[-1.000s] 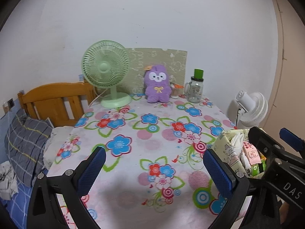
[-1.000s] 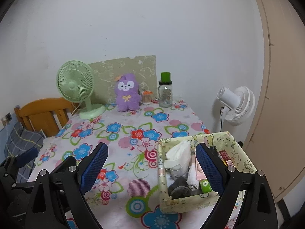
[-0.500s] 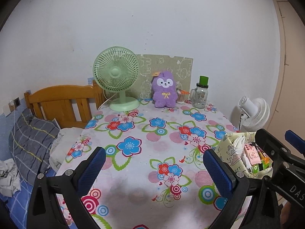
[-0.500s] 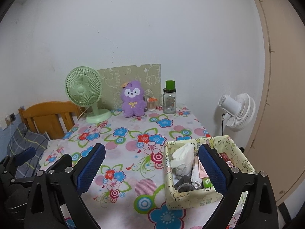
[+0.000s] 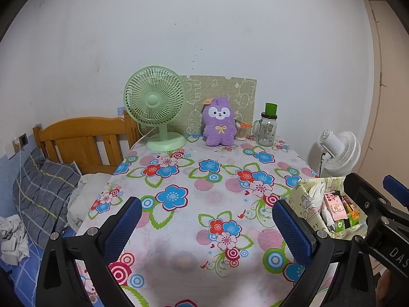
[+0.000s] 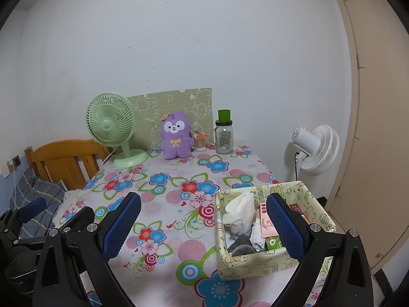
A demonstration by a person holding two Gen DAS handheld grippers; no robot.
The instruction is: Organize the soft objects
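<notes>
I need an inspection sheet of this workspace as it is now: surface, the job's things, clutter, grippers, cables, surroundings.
Surface: table under a flowered cloth, middle bare.
Job's things: purple plush toy upright at the far edge; fabric storage box at the near right, holding tissues and small packets.
Clutter: green desk fan, glass jar with green lid, small cup beside the toy.
Grippers: left gripper open, empty; right gripper open, empty, one finger over the box.
Cables: green fan's cord off the table's left side; white fan's black cord.
Surroundings: wooden bed frame, plaid bedding, white floor fan, door.
</notes>
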